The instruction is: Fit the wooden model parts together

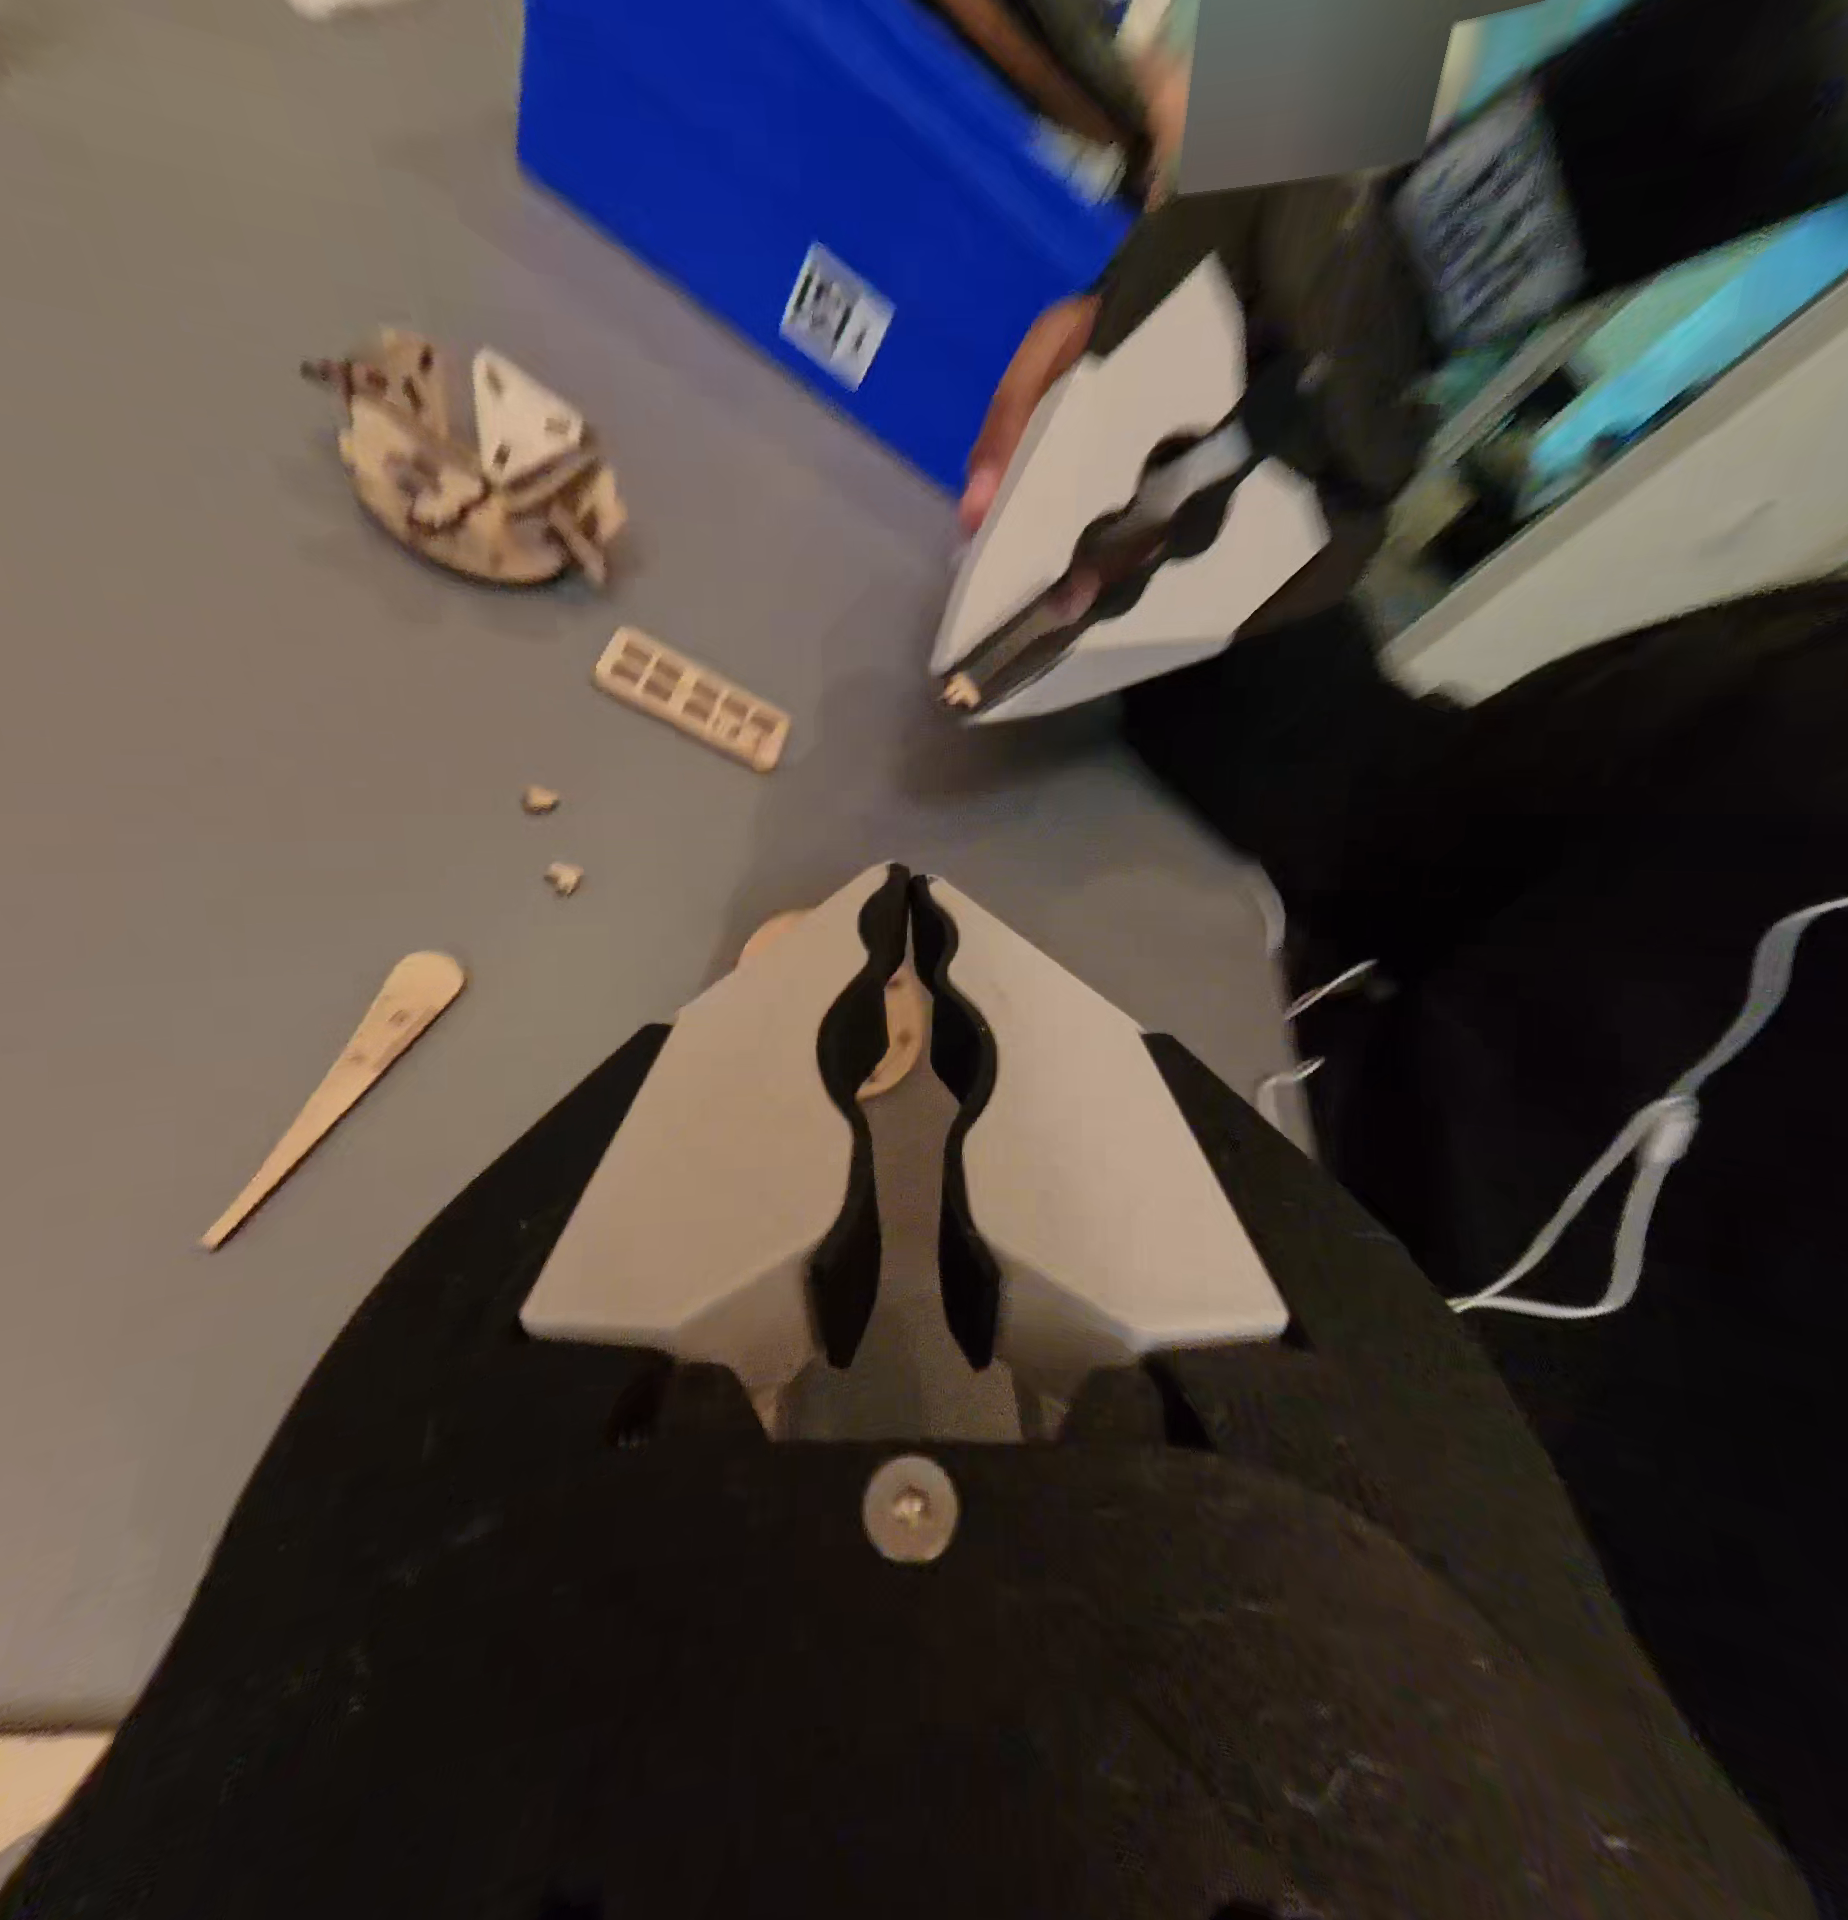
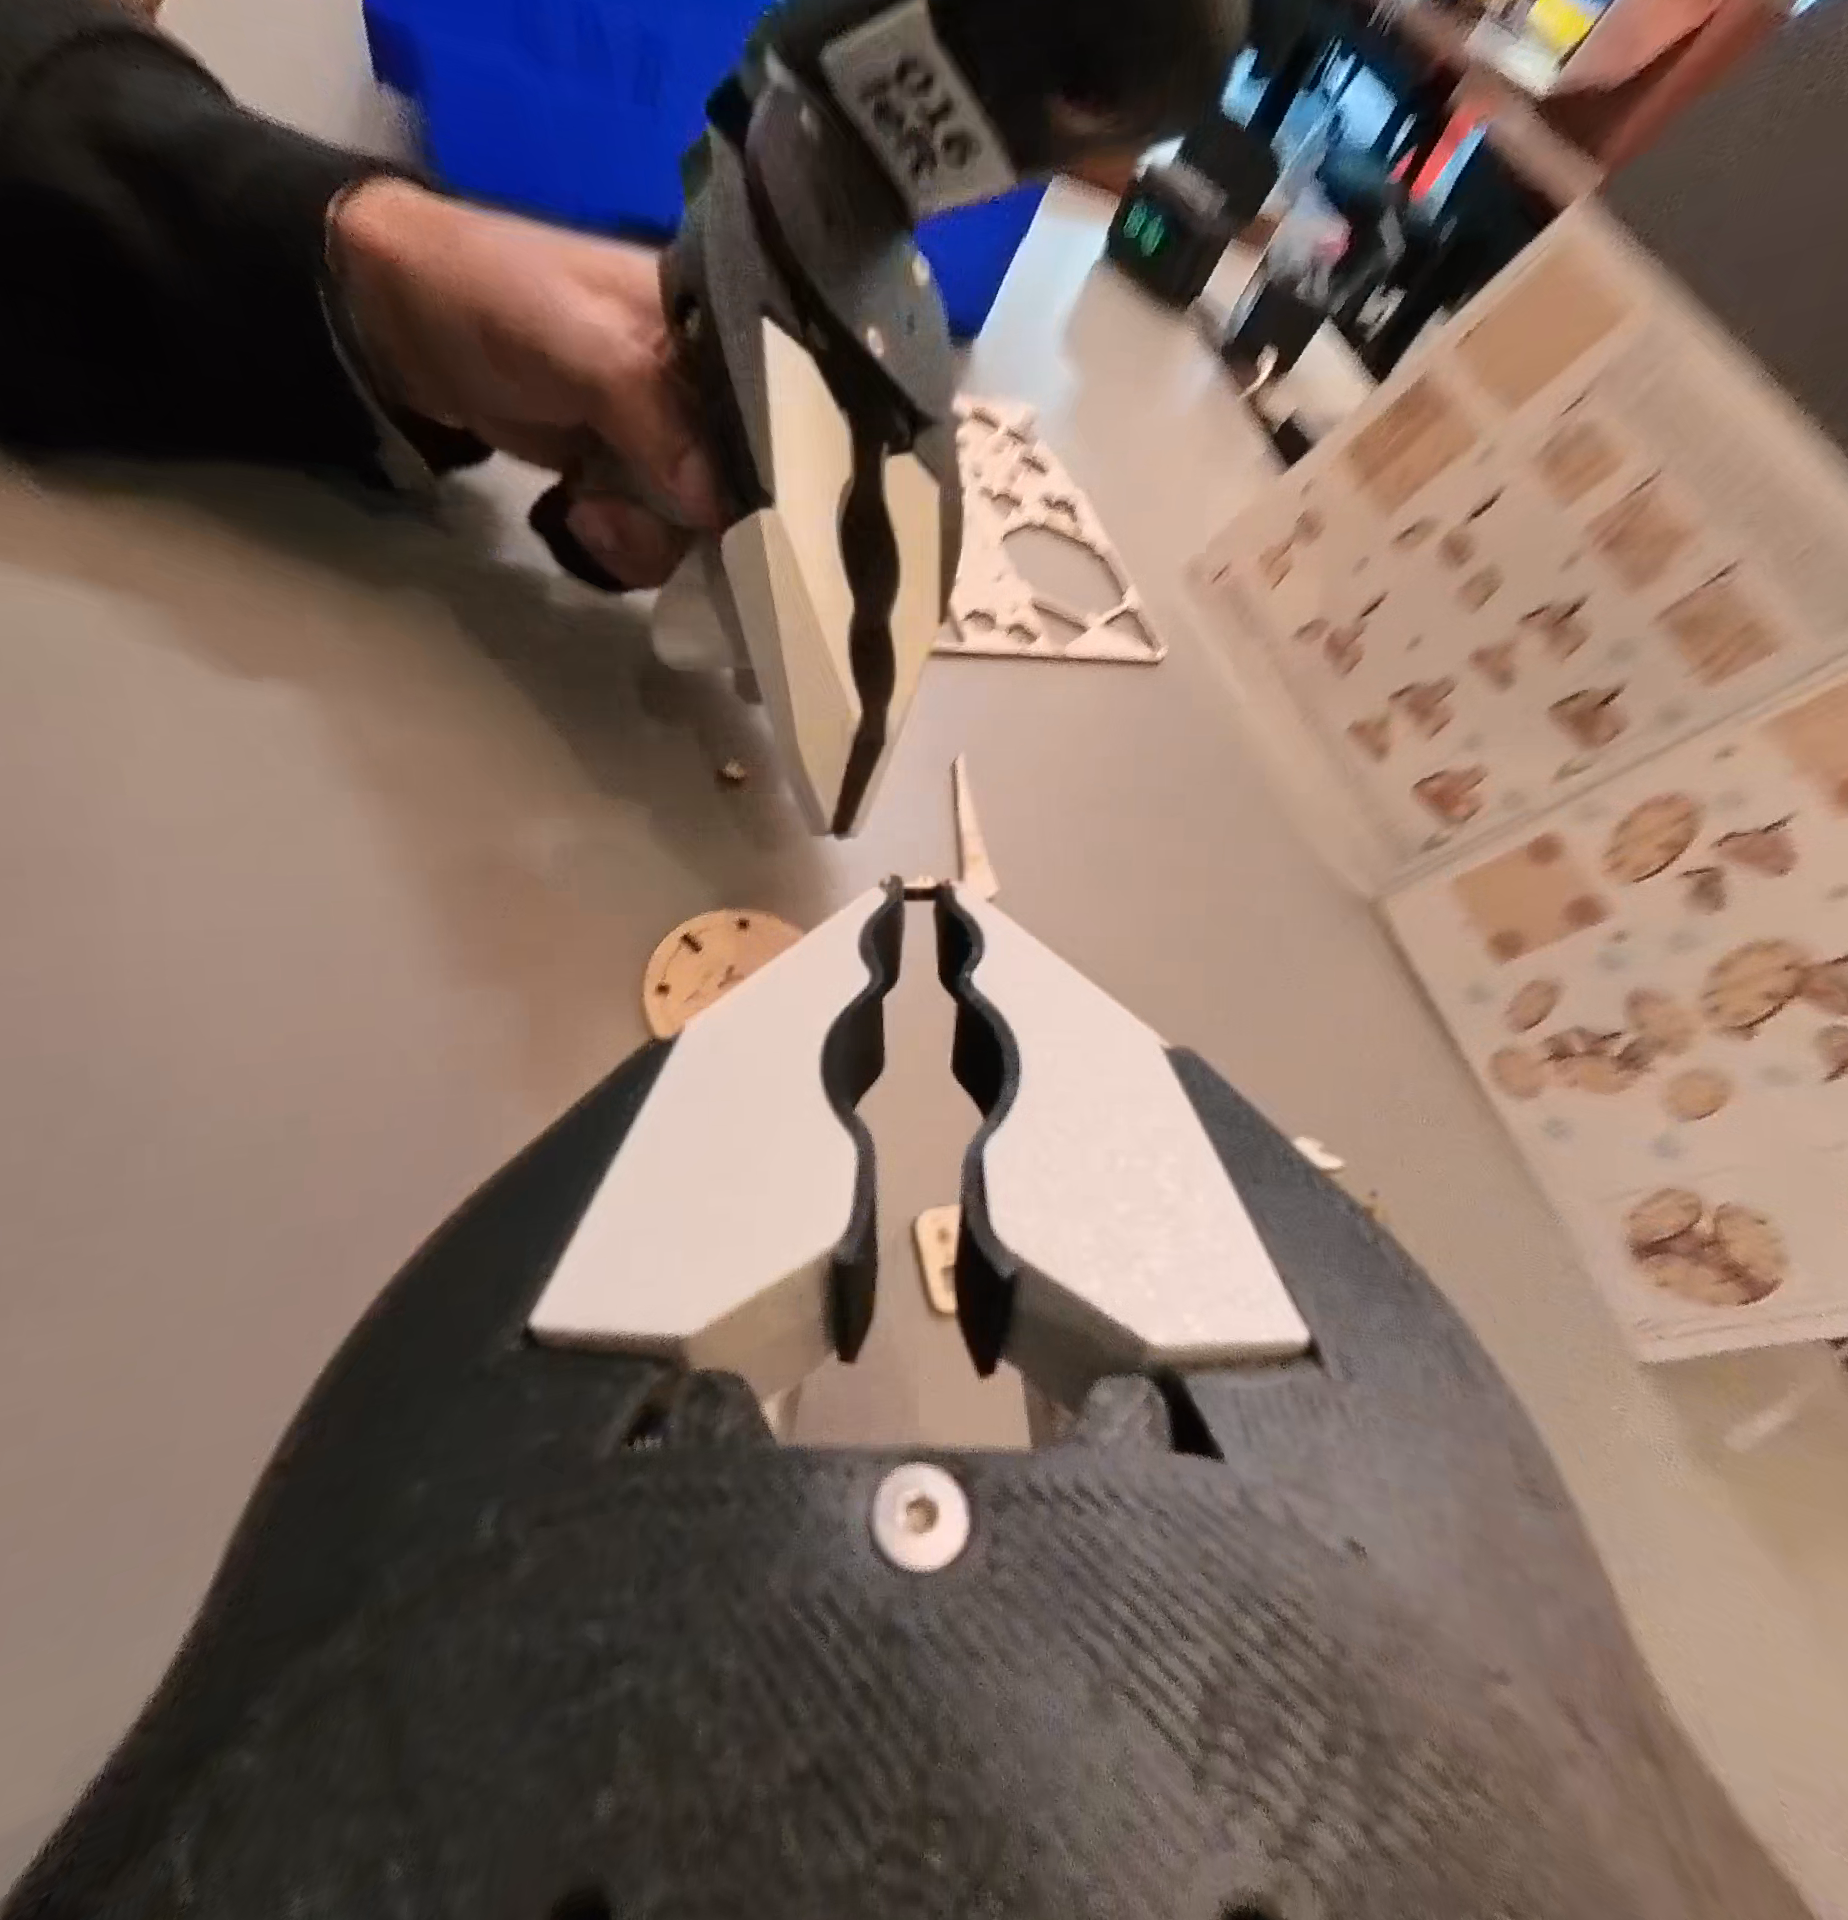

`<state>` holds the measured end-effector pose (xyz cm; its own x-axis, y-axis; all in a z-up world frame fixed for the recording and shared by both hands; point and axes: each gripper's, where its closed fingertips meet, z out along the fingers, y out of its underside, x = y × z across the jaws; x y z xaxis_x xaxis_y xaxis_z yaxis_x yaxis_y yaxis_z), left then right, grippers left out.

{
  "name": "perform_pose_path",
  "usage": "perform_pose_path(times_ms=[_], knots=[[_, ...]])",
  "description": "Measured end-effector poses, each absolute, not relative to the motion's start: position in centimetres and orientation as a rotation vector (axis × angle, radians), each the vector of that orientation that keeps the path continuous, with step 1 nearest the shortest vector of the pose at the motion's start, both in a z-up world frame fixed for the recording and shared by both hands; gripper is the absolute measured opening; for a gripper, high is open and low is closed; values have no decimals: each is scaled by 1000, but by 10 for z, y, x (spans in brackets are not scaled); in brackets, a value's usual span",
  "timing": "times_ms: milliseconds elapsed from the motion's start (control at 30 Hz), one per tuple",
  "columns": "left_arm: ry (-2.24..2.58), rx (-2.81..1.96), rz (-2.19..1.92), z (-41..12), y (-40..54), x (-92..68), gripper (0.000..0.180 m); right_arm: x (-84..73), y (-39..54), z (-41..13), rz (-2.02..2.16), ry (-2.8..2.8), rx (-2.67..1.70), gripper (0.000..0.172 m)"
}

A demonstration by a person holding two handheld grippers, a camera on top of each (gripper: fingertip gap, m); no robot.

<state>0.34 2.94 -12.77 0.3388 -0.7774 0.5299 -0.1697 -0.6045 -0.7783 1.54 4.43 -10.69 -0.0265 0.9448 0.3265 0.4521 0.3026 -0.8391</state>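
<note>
Left wrist view: left gripper hangs over the grey table, near its right edge, tips meeting with nothing between them. A round wooden disc lies on the table under it, seen through the gap. Toward the far side, a partly built wooden model, a slotted wooden strip, two tiny wooden bits, and a tapered wooden stick with its long axis running diagonally, wide end away from the near edge. A blue box stands at the far edge. Right gripper comes in over the right edge, a tiny wooden piece at its tips.

Right wrist view: right gripper, nearly closed, pinches a small wooden piece crosswise between its fingertips. Left gripper, held by a hand, points down just beyond, apart from it. Wooden disc lies to the left; a cut-out wooden sheet further back; picture sheets along the right edge.

The model looks only partly assembled; loose parts are lying about.
</note>
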Motion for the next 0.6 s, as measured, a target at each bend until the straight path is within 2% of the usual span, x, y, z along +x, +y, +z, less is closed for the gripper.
perform_pose_path(times_ms=[267,467,600], knots=[[1075,-2181,-905,-178,21,11,0,27,21,-169,588,-1976,-1587,4],[1124,-2217,-768,-190,23,8,0,32,20,-178,576,-2140,-1730,4],[1110,-2225,-780,-190,23,8,0,33,22,-185,422,-2218,-1785,4]])
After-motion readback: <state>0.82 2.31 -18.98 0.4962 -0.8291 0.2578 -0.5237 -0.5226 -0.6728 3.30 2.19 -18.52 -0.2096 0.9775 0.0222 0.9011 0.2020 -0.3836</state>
